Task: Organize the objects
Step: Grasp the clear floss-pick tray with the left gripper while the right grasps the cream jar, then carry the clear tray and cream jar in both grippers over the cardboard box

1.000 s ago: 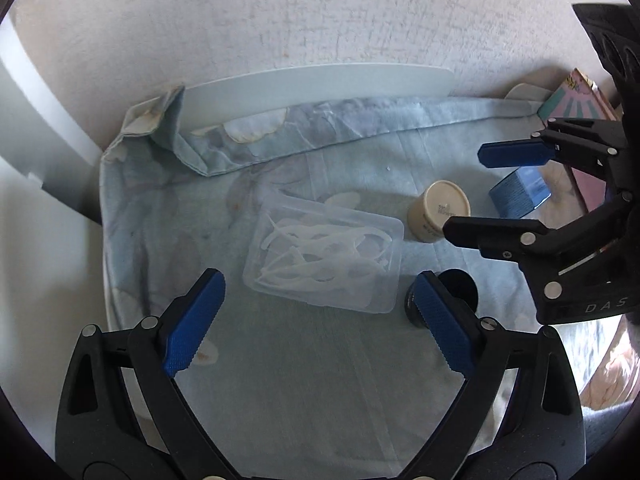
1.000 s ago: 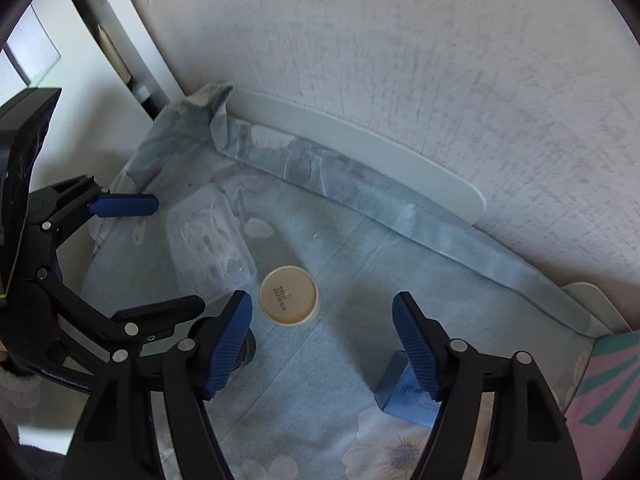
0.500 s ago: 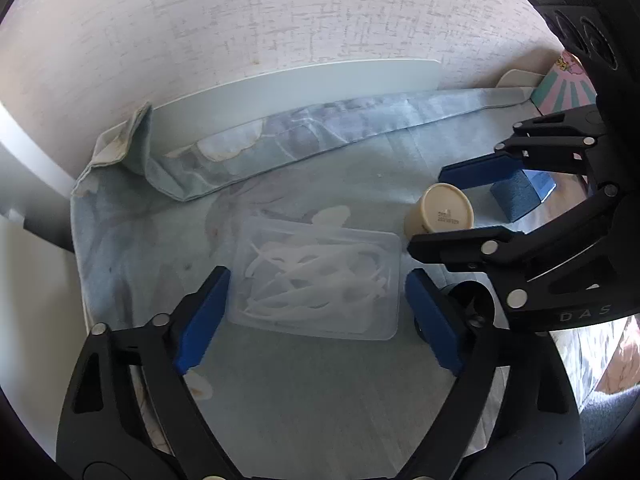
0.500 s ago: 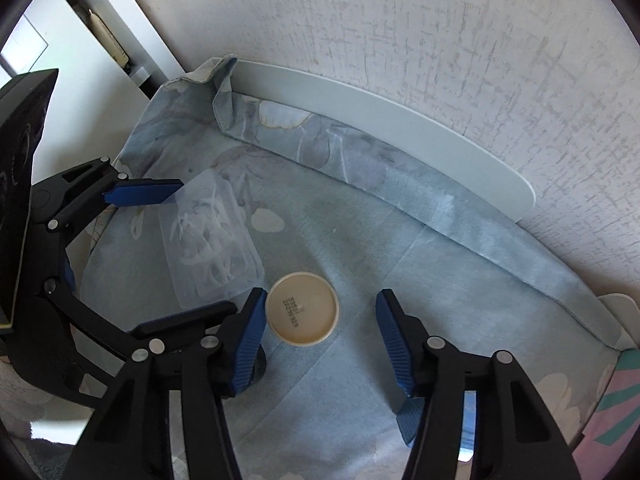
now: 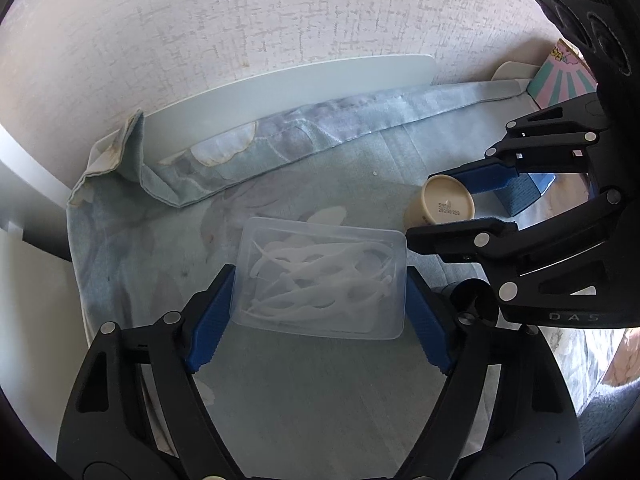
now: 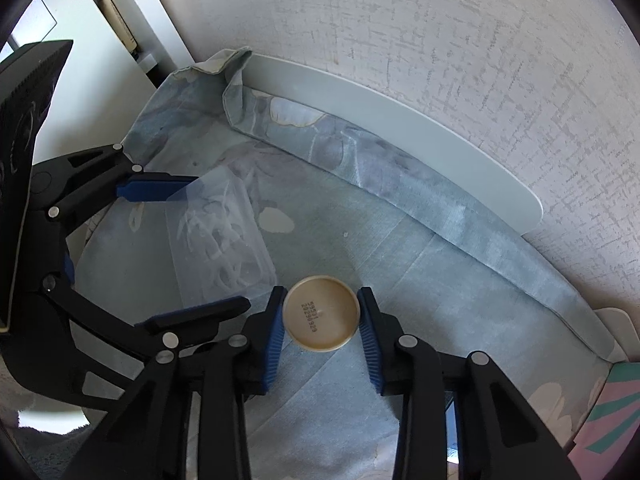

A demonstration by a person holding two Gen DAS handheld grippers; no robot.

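Cup (image 6: 321, 313) and box (image 5: 320, 280) are sitting near the middle of a blue flowered cloth (image 5: 304, 396), well clear of its edges. Cloth is bunching up along the far side against a white board (image 5: 280, 88) and a textured wall (image 5: 240, 12), with a folded corner at far left. Open cloth is lying in front of the box and between cup and far fold. Right of the cup things are crowding: a small blue block (image 5: 524, 196) just behind it, a pink-and-teal striped thing (image 5: 560, 80) in the far right corner. A small black round thing (image 5: 476, 300) is sitting just right of the box, partly hidden. Box is clear plastic, lidded, lying flat, long axis running left-right in the left view; inside, white floss picks (image 5: 316, 276) are lying in a loose heap, mostly along that axis. Cup is beige, standing with a flat stamped face up; whether that face is lid or base, cannot tell. Left gripper (image 5: 320, 300) is straddling the box's short ends, jaws having just been closing, blue pads at or nearly at the walls; contact unclear. Right gripper (image 6: 321, 316) is clamping the cup, pads pressing both sides.
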